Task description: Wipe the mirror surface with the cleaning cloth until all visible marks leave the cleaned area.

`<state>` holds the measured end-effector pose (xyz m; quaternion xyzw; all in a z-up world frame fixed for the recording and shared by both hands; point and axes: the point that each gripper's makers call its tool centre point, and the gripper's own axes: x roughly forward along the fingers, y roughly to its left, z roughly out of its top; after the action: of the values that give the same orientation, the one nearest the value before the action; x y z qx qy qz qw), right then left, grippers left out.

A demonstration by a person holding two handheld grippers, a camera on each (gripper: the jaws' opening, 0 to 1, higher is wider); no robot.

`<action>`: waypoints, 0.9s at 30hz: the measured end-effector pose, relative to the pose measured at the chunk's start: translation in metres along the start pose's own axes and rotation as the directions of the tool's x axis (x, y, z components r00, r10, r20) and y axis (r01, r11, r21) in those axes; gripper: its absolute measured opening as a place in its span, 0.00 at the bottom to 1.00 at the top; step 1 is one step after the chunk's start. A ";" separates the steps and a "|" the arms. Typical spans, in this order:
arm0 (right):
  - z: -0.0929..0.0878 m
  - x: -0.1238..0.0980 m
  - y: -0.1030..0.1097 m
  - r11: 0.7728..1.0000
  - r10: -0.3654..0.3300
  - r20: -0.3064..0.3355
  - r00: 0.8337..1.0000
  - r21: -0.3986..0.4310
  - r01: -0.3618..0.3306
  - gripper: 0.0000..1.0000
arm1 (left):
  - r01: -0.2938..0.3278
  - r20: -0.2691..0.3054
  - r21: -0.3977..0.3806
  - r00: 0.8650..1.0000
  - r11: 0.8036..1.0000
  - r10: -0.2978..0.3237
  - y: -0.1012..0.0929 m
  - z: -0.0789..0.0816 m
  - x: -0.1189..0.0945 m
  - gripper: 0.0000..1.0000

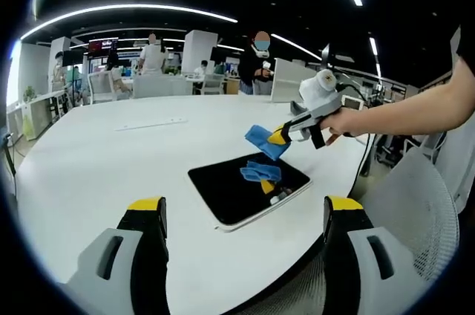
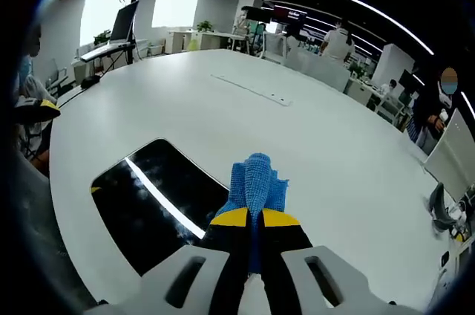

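I find the mirror (image 1: pixel 249 190) lying flat on the white table (image 1: pixel 111 174), near the table's edge closest to me; it is a dark rectangular panel with a pale rim, one corner turned toward my left gripper. In the right gripper view the same mirror (image 2: pixel 156 203) lies left of the jaws and reflects a bright ceiling strip as a diagonal line. Its surface reads glossy black; I cannot tell from either view whether marks are on it.

The cleaning cloth (image 1: pixel 267 141), blue and bunched, hangs above the mirror's far edge, apart from the glass (its reflection shows on the surface beneath). In the right gripper view the cloth (image 2: pixel 256 181) rises from between the yellow-tipped jaws, which are pressed together on it.

My right gripper (image 1: pixel 280 137) is clamped on the cloth, held by a hand (image 1: pixel 345 120) reaching in from the right side. My left gripper (image 1: pixel 245 220) has its jaws spread wide with nothing between them, poised over the table's near edge.

A thin pale strip (image 1: pixel 152 124) lies farther out toward the table's middle. A mesh chair back (image 1: pixel 412 203) stands at the near right edge. Beyond the far edge stand people (image 1: pixel 260 62), desks and monitors under curved ceiling lights.
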<state>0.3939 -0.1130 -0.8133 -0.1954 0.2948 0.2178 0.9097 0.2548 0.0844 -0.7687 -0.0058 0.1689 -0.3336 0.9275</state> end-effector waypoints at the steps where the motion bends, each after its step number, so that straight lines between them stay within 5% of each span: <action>1: -0.001 -0.001 -0.001 1.000 -0.001 -0.001 1.000 -0.004 0.001 0.00 | -0.001 -0.001 0.002 1.000 1.000 0.001 0.000 0.000 0.000 0.86; 12: -0.012 -0.026 -0.026 0.999 -0.051 0.011 0.999 0.020 0.051 0.00 | 0.003 -0.005 0.005 1.000 1.000 -0.003 -0.002 -0.001 0.000 0.86; 27: -0.051 -0.041 -0.048 0.992 -0.096 -0.030 0.995 0.085 0.098 0.00 | -0.001 -0.009 0.005 1.000 1.000 0.001 -0.002 -0.002 -0.001 0.86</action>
<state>0.3652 -0.1890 -0.8148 -0.1728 0.3057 0.1578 0.9229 0.2522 0.0839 -0.7705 -0.0018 0.1723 -0.3338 0.9268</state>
